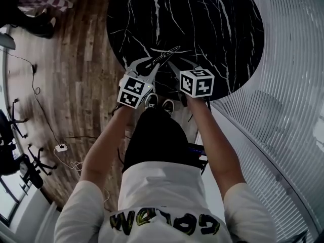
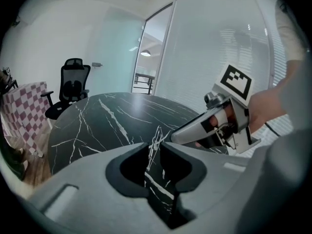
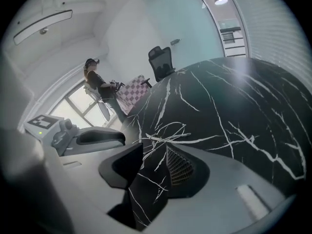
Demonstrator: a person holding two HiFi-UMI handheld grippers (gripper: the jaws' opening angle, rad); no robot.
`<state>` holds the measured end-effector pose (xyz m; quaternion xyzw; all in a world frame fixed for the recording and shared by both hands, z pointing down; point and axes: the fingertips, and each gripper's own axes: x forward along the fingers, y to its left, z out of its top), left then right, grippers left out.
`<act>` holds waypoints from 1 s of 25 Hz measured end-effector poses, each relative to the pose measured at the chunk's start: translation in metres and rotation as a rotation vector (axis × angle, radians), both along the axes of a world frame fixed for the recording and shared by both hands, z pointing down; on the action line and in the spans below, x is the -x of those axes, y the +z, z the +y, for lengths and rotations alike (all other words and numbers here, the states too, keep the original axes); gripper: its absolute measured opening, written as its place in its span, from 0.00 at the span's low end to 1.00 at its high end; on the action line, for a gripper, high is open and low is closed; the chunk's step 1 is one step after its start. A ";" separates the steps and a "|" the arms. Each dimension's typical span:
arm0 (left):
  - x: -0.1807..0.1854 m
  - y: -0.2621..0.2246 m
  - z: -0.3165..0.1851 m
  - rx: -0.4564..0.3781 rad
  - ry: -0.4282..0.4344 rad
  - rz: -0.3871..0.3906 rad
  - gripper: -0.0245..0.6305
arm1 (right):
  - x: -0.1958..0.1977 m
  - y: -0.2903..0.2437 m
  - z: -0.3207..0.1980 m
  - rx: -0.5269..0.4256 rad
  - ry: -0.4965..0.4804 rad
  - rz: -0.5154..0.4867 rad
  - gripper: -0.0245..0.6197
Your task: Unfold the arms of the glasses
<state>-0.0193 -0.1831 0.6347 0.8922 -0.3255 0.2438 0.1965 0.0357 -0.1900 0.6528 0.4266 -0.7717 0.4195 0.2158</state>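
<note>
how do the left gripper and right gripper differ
The left gripper holds its jaws a narrow gap apart; the right gripper holds them wider. In the head view the left gripper sits left of the glasses, the right gripper to their right. Both point at the glasses on the table.

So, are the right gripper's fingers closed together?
No, the right gripper's fingers stand apart, with the black marble table showing through the gap between them.
</note>
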 end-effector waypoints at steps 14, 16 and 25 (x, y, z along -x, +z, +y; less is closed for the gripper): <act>-0.011 0.029 -0.015 0.042 0.021 0.002 0.08 | 0.012 0.027 -0.004 0.077 0.023 -0.092 0.26; -0.010 0.031 -0.015 0.043 0.019 -0.006 0.07 | 0.014 0.025 -0.005 0.078 0.019 -0.110 0.22; -0.014 0.031 -0.013 0.035 0.019 -0.015 0.05 | 0.023 0.026 -0.006 0.122 0.015 -0.171 0.17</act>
